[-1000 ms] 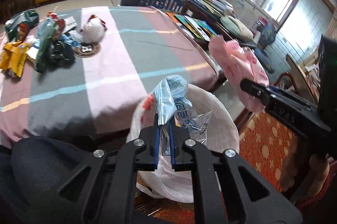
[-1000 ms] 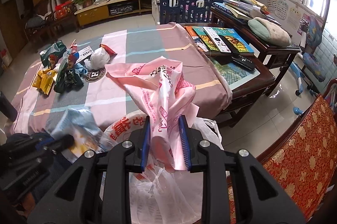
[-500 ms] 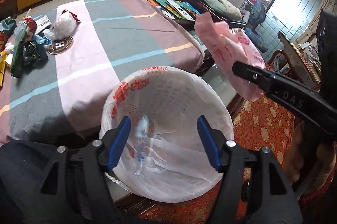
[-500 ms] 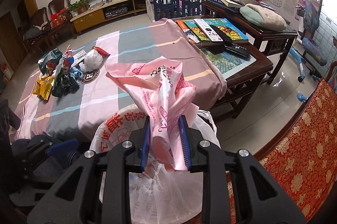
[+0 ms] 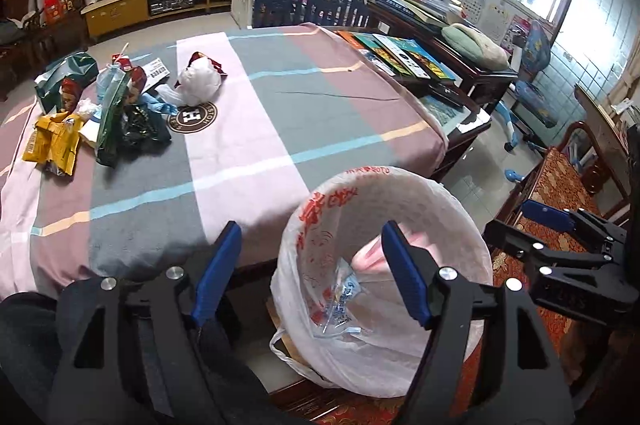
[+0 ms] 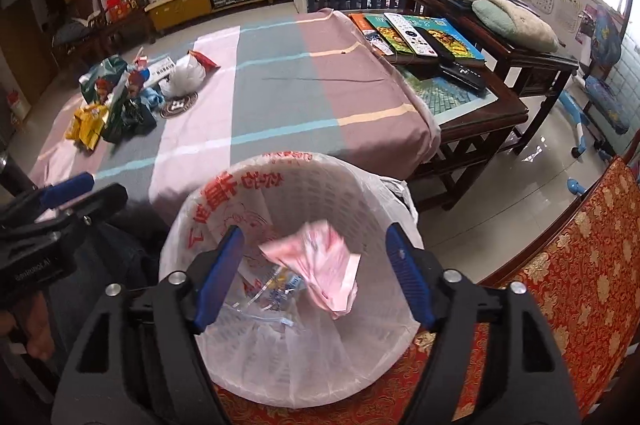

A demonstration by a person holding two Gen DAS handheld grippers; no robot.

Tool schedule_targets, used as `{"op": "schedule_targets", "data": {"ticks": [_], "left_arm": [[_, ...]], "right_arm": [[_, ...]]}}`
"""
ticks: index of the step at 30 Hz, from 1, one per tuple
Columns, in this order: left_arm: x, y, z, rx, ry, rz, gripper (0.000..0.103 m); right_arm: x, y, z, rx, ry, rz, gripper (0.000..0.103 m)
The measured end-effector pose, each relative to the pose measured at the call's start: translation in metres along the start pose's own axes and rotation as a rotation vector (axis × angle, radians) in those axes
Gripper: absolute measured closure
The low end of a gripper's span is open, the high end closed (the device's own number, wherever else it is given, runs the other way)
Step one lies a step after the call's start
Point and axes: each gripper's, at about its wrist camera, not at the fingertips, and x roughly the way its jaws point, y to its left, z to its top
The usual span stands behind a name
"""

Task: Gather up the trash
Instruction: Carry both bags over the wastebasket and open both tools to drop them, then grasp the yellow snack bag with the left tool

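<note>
A white basket (image 5: 400, 179) (image 6: 288, 161), lined with a red-printed plastic bag, stands below the table's near edge. Inside it lie a crumpled pink bag (image 6: 316, 261) (image 5: 370, 253) and a clear blue-printed wrapper (image 5: 344, 301) (image 6: 280, 283). My left gripper (image 5: 310, 241) hovers over the basket's left rim, its jaws opening with nothing between them. My right gripper (image 6: 316, 245) is above the basket mouth, jaws opening, and the pink bag lies loose below the pads. A pile of wrappers (image 5: 100, 105) (image 6: 116, 101) and a white crumpled bag (image 5: 198, 81) sit at the table's far left.
The table wears a striped pink and grey cloth (image 5: 260, 129) with a round coaster (image 5: 192, 115) on it. A dark wooden side table (image 6: 472, 93) with books and remotes stands to the right. Red patterned upholstery (image 6: 580, 245) is beside the basket.
The left gripper opened and dropped the clear wrapper into the basket. After that the right gripper opened and the pink bag fell in on top. Both grippers stay over the basket.
</note>
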Motion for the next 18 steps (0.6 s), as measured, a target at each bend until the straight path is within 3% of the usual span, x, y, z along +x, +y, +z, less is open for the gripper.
{"op": "schedule_targets", "data": {"ticks": [4,7,13,18], "left_arm": [[-0.001,0.012,0.0,-0.022,-0.007,0.026,0.03],[-0.001,0.036,0.003,-0.069,-0.025,0.106,0.03],[0.002,0.147,0.016,-0.275,-0.046,0.287,0.03],[0.018,0.266,0.037,-0.489,-0.043,0.429,0.03]], "right_arm": [[0.002,0.006,0.004,0.001,0.001,0.005,0.028],[0.008,0.011,0.005,0.0,0.017,0.012,0.028],[0.026,0.033,0.008,-0.026,0.055,0.026,0.028],[0.046,0.057,0.017,-0.027,0.094,0.063,0.028]]}}
